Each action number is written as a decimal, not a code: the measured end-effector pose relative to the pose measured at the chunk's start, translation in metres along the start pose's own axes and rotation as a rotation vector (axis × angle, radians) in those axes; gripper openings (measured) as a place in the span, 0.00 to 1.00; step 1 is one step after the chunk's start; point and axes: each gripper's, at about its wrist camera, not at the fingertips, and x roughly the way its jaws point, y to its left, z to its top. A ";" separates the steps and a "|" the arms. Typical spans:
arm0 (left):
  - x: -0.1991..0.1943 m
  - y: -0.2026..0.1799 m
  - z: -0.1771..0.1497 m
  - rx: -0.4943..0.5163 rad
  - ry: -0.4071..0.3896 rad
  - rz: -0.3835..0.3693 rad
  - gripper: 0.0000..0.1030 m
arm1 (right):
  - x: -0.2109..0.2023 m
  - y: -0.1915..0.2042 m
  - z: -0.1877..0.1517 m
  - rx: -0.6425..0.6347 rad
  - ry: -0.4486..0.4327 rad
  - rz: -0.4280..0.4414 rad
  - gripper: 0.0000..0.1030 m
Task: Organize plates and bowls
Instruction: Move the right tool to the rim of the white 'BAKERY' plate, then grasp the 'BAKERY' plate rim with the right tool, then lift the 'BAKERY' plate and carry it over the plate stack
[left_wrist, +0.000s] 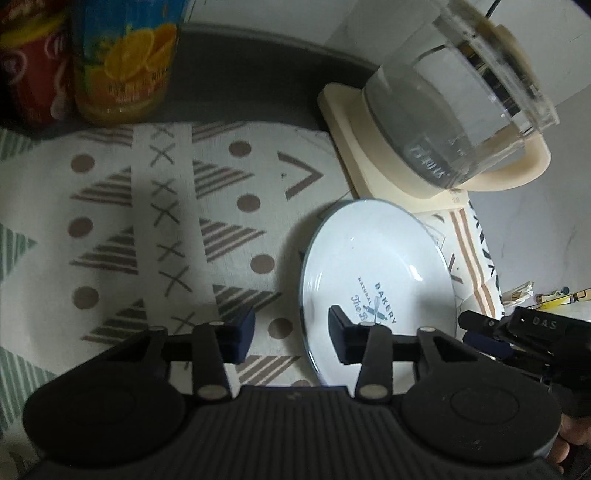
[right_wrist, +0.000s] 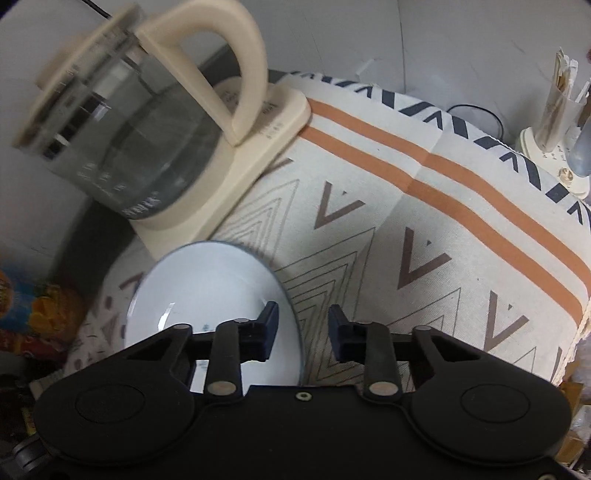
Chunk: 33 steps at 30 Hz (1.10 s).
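Note:
A white plate (left_wrist: 373, 258) with a blue rim and a "BAKERY" print lies on the patterned tablecloth (left_wrist: 147, 206). My left gripper (left_wrist: 291, 334) is open and empty, just above the cloth at the plate's left edge, its right finger over the plate. The plate also shows in the right wrist view (right_wrist: 210, 284). My right gripper (right_wrist: 301, 332) is open and empty, its left finger over the plate's right part, its right finger over the cloth (right_wrist: 424, 240). The right gripper also shows at the lower right of the left wrist view (left_wrist: 480, 328).
A glass kettle (left_wrist: 458, 107) on a cream base (left_wrist: 354, 122) stands right behind the plate; it also shows in the right wrist view (right_wrist: 122, 133). An orange-print can (left_wrist: 125, 62) and a red can (left_wrist: 33, 70) stand at the back left. A cream holder (right_wrist: 557, 122) stands at the far right.

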 end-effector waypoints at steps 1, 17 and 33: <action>0.002 0.000 -0.001 -0.003 0.008 0.000 0.35 | 0.002 0.000 0.000 0.001 0.010 -0.002 0.24; 0.021 -0.010 -0.005 -0.068 0.050 -0.014 0.13 | 0.031 0.018 0.007 -0.084 0.122 -0.007 0.16; -0.023 0.016 -0.007 -0.098 -0.044 -0.030 0.13 | -0.007 0.036 0.009 -0.131 0.008 0.176 0.04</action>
